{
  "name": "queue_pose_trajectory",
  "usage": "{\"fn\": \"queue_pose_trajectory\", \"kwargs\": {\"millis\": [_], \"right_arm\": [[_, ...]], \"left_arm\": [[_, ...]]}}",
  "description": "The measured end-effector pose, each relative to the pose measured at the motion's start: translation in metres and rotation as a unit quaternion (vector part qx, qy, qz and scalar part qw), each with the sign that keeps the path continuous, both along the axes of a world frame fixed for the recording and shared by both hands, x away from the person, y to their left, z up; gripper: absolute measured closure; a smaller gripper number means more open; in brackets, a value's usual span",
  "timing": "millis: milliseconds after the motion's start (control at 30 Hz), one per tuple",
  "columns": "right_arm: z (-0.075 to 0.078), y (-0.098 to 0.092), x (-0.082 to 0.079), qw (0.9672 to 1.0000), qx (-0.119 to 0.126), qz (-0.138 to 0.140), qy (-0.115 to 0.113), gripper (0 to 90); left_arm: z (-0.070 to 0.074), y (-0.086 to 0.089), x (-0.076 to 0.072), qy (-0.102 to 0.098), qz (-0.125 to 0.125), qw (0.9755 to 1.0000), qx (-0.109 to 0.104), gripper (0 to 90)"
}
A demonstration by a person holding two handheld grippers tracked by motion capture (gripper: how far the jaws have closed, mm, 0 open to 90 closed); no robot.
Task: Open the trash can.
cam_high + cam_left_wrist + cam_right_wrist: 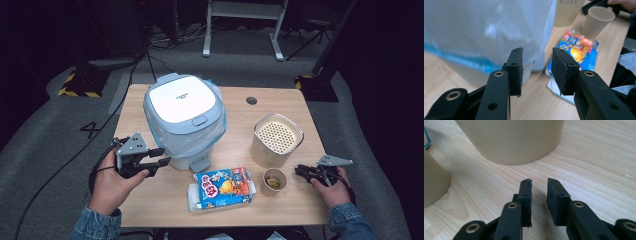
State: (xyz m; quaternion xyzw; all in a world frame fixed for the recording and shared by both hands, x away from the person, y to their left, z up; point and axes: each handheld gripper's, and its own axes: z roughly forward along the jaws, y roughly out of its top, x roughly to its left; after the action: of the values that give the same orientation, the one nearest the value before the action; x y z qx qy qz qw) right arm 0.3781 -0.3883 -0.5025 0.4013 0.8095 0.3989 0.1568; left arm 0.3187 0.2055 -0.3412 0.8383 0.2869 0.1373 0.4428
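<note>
The left gripper [162,157] hovers just beside the lidded bin [182,102], low at its front left. In the left gripper view its jaws stand spread with nothing between them, facing the loose plastic liner [499,32] that hangs over the bin's wall. The right gripper [298,170] rests near the table's [150,200] right edge, its tips just beside the paper cup [275,181]. In the right gripper view its jaws [539,195] are drawn in to a narrow gap and pinch nothing. The snack packet [225,187] lies flat in front of the bin, between the two hands, and the cup stands upright just right of it, with some scraps inside. The likeliest trouble is the cup: it is light and not empty, so narrow jaws that push against its wall, where they should straddle it, would probably tip it and spill the scraps over the wood or the packet. The tall beige canister [277,135] stands right behind the cup and could be knocked by a hasty reach. On the left, the pads could snag the slack liner and drag it off the rim, or nudge the bin while its lid is closed. The packet is flat and glossy, so a shallow pinch may slip off.
</note>
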Motion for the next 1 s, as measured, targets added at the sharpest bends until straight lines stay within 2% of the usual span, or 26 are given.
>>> {"fn": "queue_pose_trajectory", "kwargs": {"millis": [133, 333, 367, 400, 467, 600, 733, 800, 867, 1000], "right_arm": [[0.000, 0.003, -0.002, 0.9997, -0.019, 0.005, -0.013, 73.7], [0.000, 0.004, -0.003, 0.9995, -0.024, 0.007, -0.018, 73.5], [0.000, 0.004, -0.003, 0.9995, -0.024, 0.007, -0.017, 73.5], [0.000, 0.004, -0.003, 0.9995, -0.024, 0.007, -0.017, 73.5], [0.000, 0.004, -0.003, 0.9996, -0.023, 0.007, -0.016, 73.2], [0.000, 0.004, -0.004, 0.9995, -0.024, 0.007, -0.018, 72.8], [0.000, 0.004, -0.004, 0.9995, -0.024, 0.008, -0.018, 72.4], [0.000, 0.004, -0.004, 0.9995, -0.025, 0.008, -0.018, 72.2], [0.000, 0.004, -0.004, 0.9995, -0.025, 0.009, -0.018, 71.6], [0.000, 0.004, -0.004, 0.9994, -0.025, 0.010, -0.019, 71.0]], "left_arm": [[0.015, -0.004, 0.004, -0.014, -0.007, 0.9999, 0.007, 60.2], [0.037, -0.006, 0.010, -0.032, -0.013, 0.9993, -0.013, 60.7], [0.045, -0.007, 0.012, -0.037, -0.014, 0.9990, -0.021, 61.0], [0.045, -0.007, 0.012, -0.037, -0.014, 0.9990, -0.021, 61.4], [0.051, -0.009, 0.015, -0.040, -0.020, 0.9984, -0.034, 62.2], [0.061, -0.015, 0.024, -0.048, -0.027, 0.9978, -0.036, 65.7], [0.067, -0.021, 0.034, -0.048, -0.039, 0.9971, -0.045, 76.8], [0.069, -0.024, 0.038, -0.045, -0.047, 0.9964, -0.053, 79.3], [0.071, -0.027, 0.042, -0.038, -0.062, 0.9954, -0.062, 87.5], [0.073, -0.035, 0.051, -0.024, -0.092, 0.9930, -0.070, 89.6]]}}
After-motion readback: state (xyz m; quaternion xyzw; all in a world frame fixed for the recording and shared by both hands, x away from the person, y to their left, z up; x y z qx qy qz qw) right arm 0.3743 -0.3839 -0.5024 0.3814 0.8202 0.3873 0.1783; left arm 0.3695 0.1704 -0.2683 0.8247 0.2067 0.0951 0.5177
